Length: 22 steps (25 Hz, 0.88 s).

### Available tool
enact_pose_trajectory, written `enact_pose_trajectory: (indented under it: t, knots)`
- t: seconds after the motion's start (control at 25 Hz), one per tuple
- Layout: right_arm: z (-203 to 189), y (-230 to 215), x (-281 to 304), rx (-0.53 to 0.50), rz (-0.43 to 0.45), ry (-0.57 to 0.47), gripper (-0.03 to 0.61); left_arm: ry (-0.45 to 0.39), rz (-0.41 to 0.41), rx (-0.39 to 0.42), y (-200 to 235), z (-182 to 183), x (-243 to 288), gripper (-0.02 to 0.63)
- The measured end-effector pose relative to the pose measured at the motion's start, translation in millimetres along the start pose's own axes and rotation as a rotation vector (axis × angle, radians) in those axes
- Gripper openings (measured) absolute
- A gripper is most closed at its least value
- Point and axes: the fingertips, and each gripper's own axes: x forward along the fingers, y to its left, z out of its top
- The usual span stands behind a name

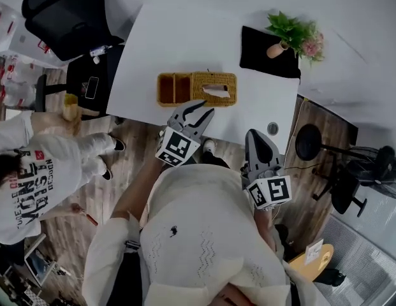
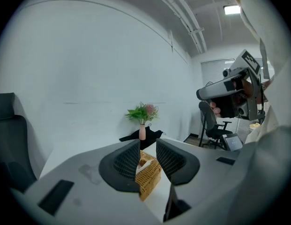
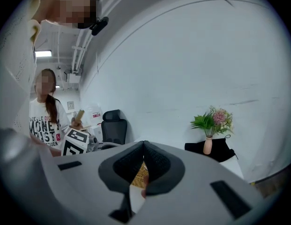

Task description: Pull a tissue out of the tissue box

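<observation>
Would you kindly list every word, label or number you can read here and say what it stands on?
"MONEY": large print on the bystander's white T-shirt; its other lines are unreadable.
Marker cubes: square patterns only, no letters.
Packages beside the office chair: red print too small to read.

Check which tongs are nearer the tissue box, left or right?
Left. The left tongs hover open just short of the tissue box's near side; the right tongs hang shut farther back, off to its right.
</observation>
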Motion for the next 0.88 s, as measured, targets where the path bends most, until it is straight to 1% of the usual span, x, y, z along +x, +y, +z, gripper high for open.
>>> enact_pose_trajectory:
  t: [0.2, 0.52, 0.68, 0.88]
  knots:
    - [-4.6, -4.4, -1.0, 0.019, -0.06, 0.008, 0.002, 0.044, -0.053, 0.012, 4.8, -17.0, 17.5, 0.108]
    - [-11.1, -13.0, -5.3, 0.05, -0.152, 0.012, 0.002, 0.135, -0.105, 0.071, 13.9, -46.6, 43.7, 0.11]
    - [-14.0, -15.8, -5.9, 0.065, -0.181, 0.011, 0.002, 0.209, -0.122, 0.125, 19.3, -66.4, 54.4, 0.114]
    - [-19.9, -17.1, -8.6, 0.085, -0.211, 0.017, 0.002, 0.277, -0.155, 0.202, 22.8, -83.8, 63.5, 0.115]
